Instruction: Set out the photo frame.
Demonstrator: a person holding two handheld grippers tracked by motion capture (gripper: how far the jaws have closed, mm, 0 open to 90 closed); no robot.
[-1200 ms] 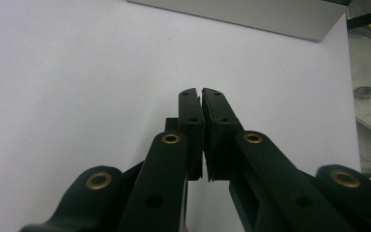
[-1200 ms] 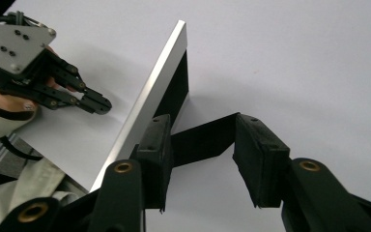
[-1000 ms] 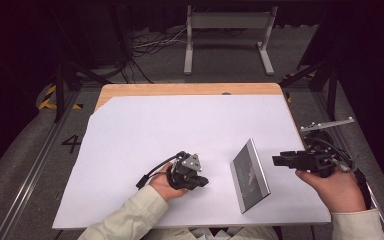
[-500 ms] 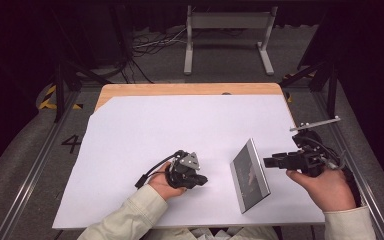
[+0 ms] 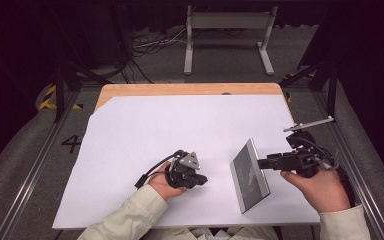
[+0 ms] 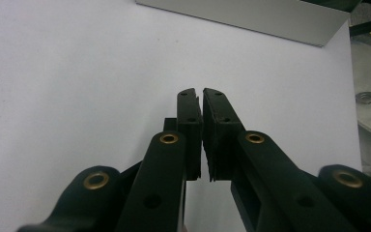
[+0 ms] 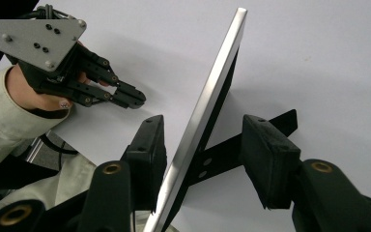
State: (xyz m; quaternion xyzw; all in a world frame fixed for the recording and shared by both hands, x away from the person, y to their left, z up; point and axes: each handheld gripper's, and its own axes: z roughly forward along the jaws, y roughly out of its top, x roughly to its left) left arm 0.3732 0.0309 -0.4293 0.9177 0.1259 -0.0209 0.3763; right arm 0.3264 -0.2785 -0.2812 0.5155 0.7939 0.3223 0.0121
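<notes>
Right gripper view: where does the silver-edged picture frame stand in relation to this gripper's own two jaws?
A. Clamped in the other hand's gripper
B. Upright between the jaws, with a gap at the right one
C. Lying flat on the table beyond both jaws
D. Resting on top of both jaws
B: the picture frame rises on edge between the jaws of the right gripper, which have just been opening; the right pad stands clear of it.
</notes>
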